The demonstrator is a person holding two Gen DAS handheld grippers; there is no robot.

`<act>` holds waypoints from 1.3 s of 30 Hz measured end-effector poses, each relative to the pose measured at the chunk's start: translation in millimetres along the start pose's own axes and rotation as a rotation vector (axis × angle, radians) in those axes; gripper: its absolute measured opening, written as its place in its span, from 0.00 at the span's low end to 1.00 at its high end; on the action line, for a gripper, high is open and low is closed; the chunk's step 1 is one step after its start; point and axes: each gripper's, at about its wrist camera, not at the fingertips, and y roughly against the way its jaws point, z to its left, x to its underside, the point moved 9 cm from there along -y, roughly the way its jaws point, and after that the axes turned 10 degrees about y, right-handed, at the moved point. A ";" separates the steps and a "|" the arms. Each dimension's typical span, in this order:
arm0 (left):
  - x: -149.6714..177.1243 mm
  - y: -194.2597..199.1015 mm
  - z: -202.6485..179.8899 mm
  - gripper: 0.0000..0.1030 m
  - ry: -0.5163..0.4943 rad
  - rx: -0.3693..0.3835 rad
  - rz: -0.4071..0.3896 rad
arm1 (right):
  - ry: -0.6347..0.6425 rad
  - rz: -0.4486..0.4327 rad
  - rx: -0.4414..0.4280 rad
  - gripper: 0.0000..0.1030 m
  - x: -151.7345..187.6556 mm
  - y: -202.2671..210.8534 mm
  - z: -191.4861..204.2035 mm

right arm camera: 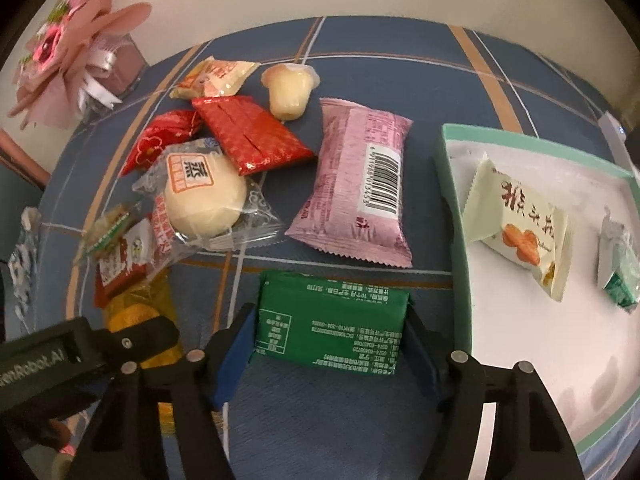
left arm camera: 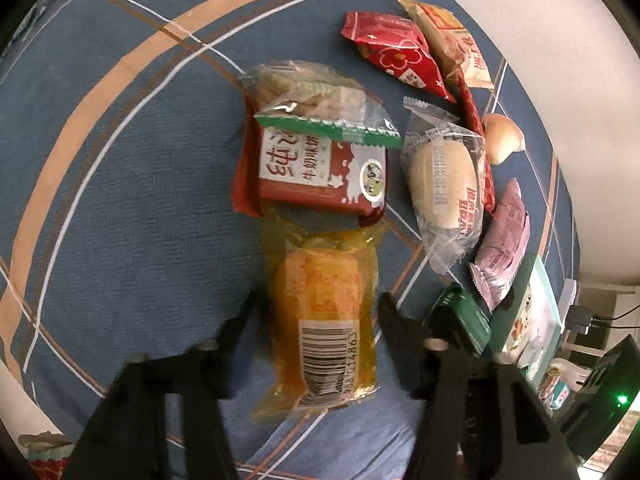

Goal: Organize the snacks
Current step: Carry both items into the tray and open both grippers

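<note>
My left gripper (left arm camera: 316, 316) stands open around an orange snack packet (left arm camera: 322, 328) that lies on the blue cloth; its fingers (left arm camera: 240, 320) do not clearly touch it. A red milk-biscuit packet (left arm camera: 320, 168) lies just beyond it. My right gripper (right arm camera: 332, 324) is shut on a green packet (right arm camera: 332, 320), held between its blue pads. A teal-rimmed white box (right arm camera: 444, 148) lies to the right with a cream packet (right arm camera: 520, 228) and a small clear-green packet (right arm camera: 618, 268) in it.
On the plaid cloth lie a pink packet (right arm camera: 360, 180), a clear-wrapped bun (right arm camera: 204, 196), red packets (right arm camera: 248, 136), a jelly cup (right arm camera: 290, 92) and a beige packet (right arm camera: 212, 76). A pink paper flower (right arm camera: 68, 60) stands at the far left.
</note>
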 end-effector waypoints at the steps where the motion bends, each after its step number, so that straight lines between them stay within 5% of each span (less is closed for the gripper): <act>1: 0.7 1.3 0.0 0.43 0.001 0.004 0.000 | -0.008 0.000 -0.007 0.69 0.1 1.2 -0.7; 11: 6.0 19.6 -20.7 0.40 -0.004 0.074 -0.018 | -0.065 -0.051 -0.057 0.68 -5.2 32.9 -9.0; 17: 13.4 45.3 -47.8 0.39 -0.074 0.121 -0.084 | -0.130 -0.080 0.016 0.68 -2.8 62.1 -42.4; 28: 91.5 33.5 -145.2 0.40 -0.447 0.197 -0.040 | -0.480 -0.029 0.212 0.68 41.3 86.2 -172.0; 39: 176.5 -13.0 -194.0 0.40 -0.744 0.191 0.021 | -0.707 -0.034 0.274 0.69 85.6 103.4 -246.8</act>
